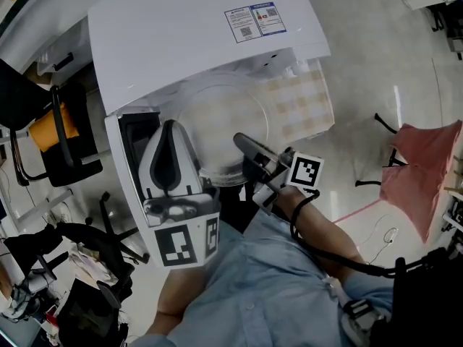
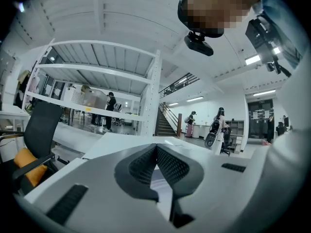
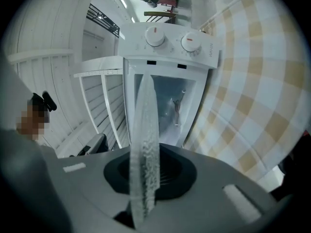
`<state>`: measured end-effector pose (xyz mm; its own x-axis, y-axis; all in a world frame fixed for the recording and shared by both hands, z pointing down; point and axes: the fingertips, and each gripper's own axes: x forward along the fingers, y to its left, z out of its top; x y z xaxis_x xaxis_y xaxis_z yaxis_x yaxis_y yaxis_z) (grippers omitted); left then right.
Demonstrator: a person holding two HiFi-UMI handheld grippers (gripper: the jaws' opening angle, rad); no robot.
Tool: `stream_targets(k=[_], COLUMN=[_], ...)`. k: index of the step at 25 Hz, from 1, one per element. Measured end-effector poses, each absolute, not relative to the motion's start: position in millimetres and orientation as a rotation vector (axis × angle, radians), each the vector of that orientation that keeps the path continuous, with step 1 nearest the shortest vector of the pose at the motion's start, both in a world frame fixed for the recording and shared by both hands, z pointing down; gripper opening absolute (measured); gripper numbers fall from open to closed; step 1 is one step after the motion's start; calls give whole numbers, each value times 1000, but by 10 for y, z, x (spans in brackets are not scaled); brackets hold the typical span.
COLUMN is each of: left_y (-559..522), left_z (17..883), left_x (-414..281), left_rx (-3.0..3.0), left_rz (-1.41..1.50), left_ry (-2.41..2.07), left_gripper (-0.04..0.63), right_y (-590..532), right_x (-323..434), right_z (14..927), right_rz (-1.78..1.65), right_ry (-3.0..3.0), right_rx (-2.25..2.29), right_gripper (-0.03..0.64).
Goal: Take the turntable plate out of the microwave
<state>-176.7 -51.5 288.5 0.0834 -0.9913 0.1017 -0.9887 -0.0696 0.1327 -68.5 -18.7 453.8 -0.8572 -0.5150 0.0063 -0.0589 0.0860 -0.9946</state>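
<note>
Rim of round clear glass turntable plate (image 1: 223, 118) pinched by right gripper (image 3: 145, 178), apparently for level carry; left gripper (image 2: 156, 154) jaws together, empty.

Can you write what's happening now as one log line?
right gripper: jaws shut on turntable plate | place: in front of microwave | left gripper: jaws shut, empty

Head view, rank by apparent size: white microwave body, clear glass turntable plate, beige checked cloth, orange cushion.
1. White microwave body.
2. Clear glass turntable plate.
3. Beige checked cloth, its visible part close to the plate's, so that order is unsure.
4. Orange cushion, smallest.
</note>
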Motion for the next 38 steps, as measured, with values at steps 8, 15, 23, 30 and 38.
stream_targets(k=[8,15,23,30,38], left_y=[-529,-528,-594,-702,-886], left_z=[2512,2294,2023,1912,1953], left_x=[-1726,-1713,-1772,-1832,-1865], left_rx=[2237,2283,2318,2314,2289], left_rz=[-68,-112,-151,-153,-128], left_ry=[-2022,-2026,-2060,-2095,-2108], left_gripper=[8,8,8,8,8], right_y=[62,48,-206,-516,-804], right_x=[-672,-725,-762,-790,-828], right_z=[4184,3964,3735,3672,3652], right_rz=[-1827,-1780,-1720,-1692,-1750], right_ry=[2073,2122,2134,2124,2030], right_rx=[-516,-494,-491,-491,-478], right_gripper=[26,26,26,26,26])
